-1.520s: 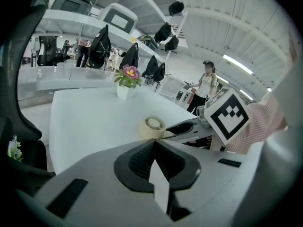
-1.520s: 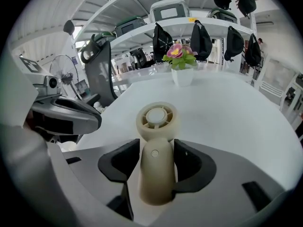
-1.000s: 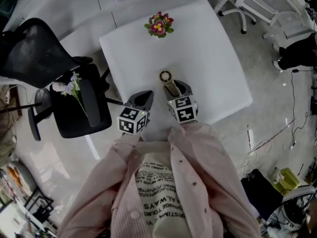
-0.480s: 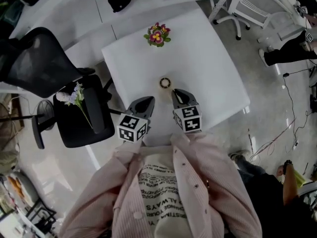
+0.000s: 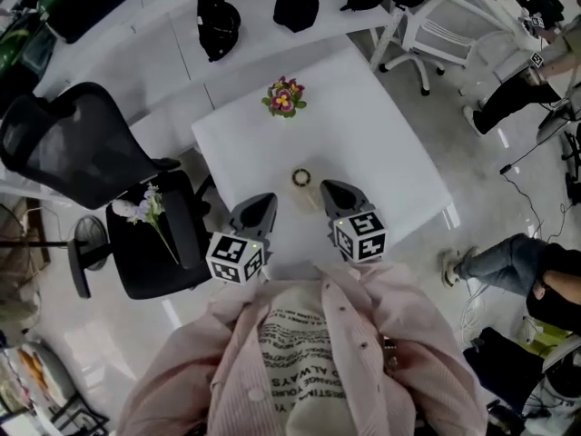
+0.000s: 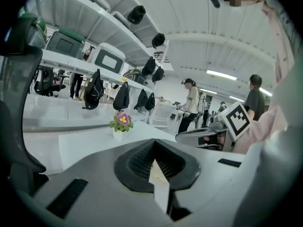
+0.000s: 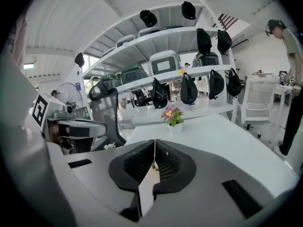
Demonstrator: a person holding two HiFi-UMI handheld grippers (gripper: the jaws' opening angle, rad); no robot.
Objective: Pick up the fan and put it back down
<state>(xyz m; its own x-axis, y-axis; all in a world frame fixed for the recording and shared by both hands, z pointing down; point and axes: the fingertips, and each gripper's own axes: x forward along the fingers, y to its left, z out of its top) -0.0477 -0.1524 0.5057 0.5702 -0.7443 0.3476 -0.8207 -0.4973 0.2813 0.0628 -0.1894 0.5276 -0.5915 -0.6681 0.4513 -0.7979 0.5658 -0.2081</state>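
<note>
Left hand-held gripper [image 5: 265,199] and just-closed right hand-held gripper [image 5: 328,186], both clenched empty; a stray swing could topple the small beige round fan [image 5: 302,177] nearby

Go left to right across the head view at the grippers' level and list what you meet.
white flower sprig on the black chair seat → left gripper → fan → right gripper → person's leg

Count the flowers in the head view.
2: a potted flower near the white table's far side; a loose flower sprig on the black chair seat, left of the table. None seen elsewhere.
</note>
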